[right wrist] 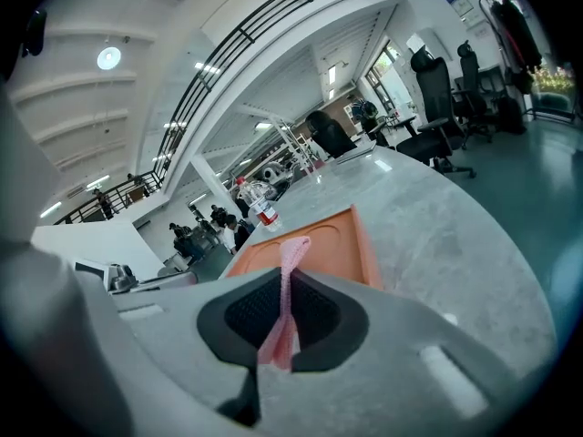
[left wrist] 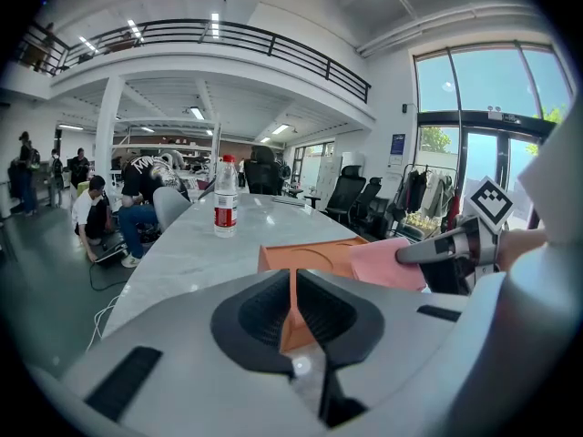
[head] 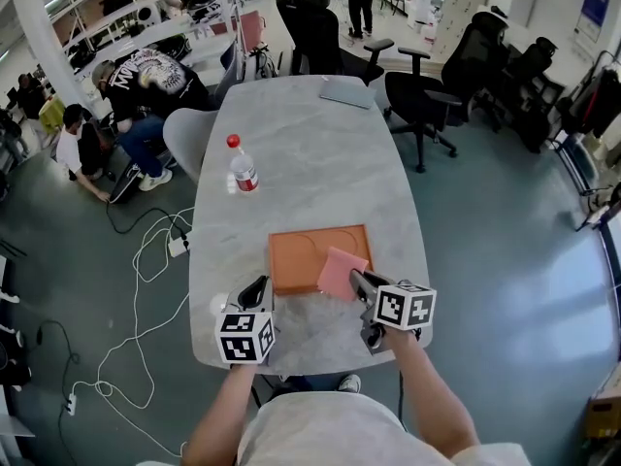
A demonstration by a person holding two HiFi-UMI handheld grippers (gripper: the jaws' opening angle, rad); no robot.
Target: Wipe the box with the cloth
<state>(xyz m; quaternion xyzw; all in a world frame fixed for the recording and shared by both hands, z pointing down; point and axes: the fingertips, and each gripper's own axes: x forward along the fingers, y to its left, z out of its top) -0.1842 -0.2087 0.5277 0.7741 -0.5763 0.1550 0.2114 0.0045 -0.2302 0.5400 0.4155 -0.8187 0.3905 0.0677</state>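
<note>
Marble table (head: 310, 163), right gripper view alone shows cloth (right wrist: 291, 255) clamped, box (right wrist: 332, 244) beyond.

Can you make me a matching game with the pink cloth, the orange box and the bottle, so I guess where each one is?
Things:
1. pink cloth
2. orange box
3. bottle

Places:
A. stands upright by itself on the table, farther away than the box
B. pinched in the right claw, hanging over the box's corner
C. lies flat, its near edge pinched in the left claw

Pairs: 1-B, 2-C, 3-A
</note>
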